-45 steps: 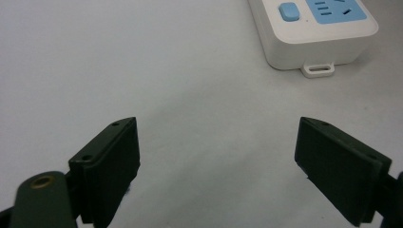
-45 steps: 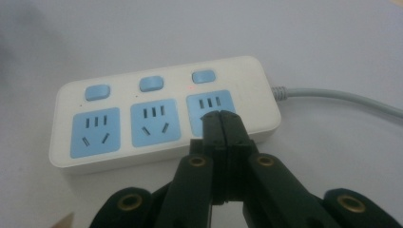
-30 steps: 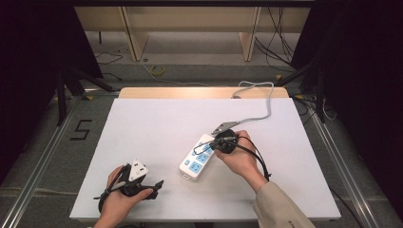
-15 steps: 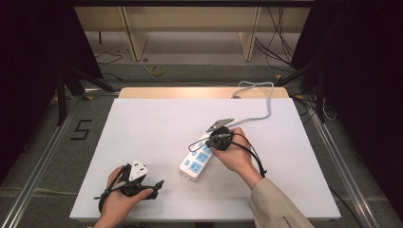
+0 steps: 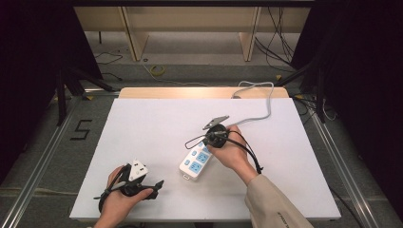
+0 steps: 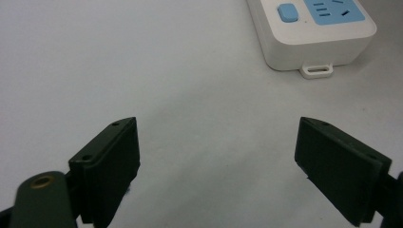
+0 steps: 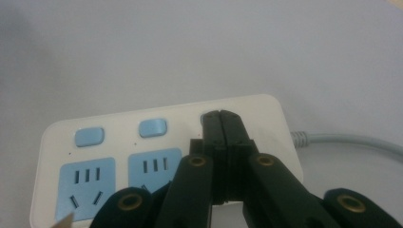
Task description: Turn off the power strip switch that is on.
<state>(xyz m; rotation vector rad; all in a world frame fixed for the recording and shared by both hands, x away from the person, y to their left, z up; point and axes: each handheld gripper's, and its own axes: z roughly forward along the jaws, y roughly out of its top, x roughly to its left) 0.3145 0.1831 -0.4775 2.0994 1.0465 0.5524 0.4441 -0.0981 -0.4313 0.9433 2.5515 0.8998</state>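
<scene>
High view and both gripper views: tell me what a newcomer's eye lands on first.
The white power strip with blue sockets lies mid-table, its grey cord running off the far edge. The right gripper, fingers pressed together, points down at the strip's third blue switch. The left gripper rests near the table's front left with its fingers wide apart and nothing between them.

A black "5" (image 5: pixel 81 129) is marked on the floor left of the table (image 5: pixel 157 118).
</scene>
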